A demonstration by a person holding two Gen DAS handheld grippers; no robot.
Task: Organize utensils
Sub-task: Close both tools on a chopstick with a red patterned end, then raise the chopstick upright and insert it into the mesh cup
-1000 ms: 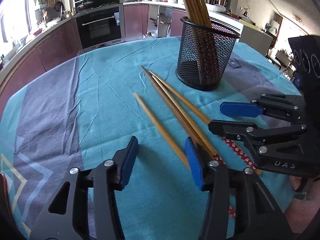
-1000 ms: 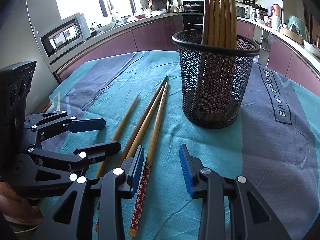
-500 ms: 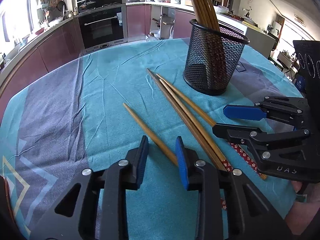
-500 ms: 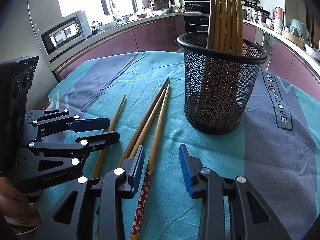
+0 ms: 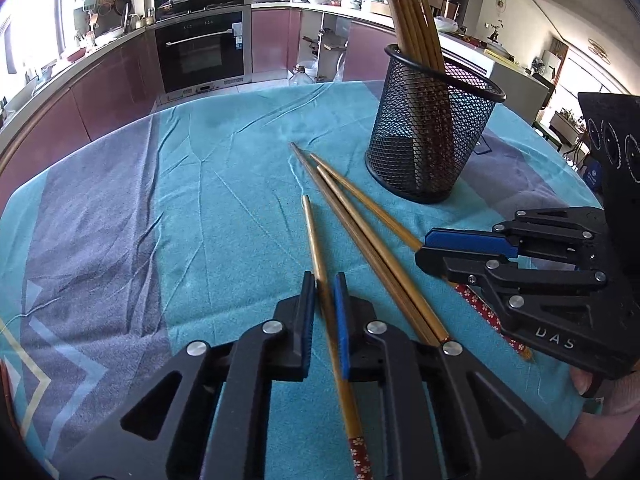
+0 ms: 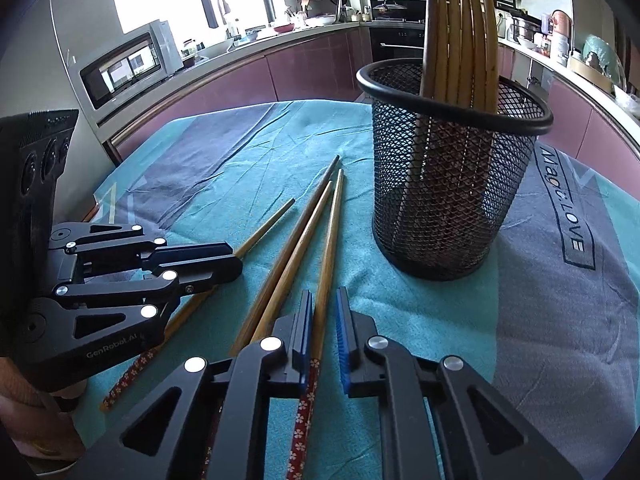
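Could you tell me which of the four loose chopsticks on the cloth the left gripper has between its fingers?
The leftmost chopstick, which lies apart from the other three; the left gripper has just closed on it.

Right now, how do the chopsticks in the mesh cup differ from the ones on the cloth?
The chopsticks in the mesh cup stand upright, bunched; the chopsticks on the cloth lie flat, fanned out. The cup's are untouched; two loose ones sit between gripper pads. Both are brown wood.
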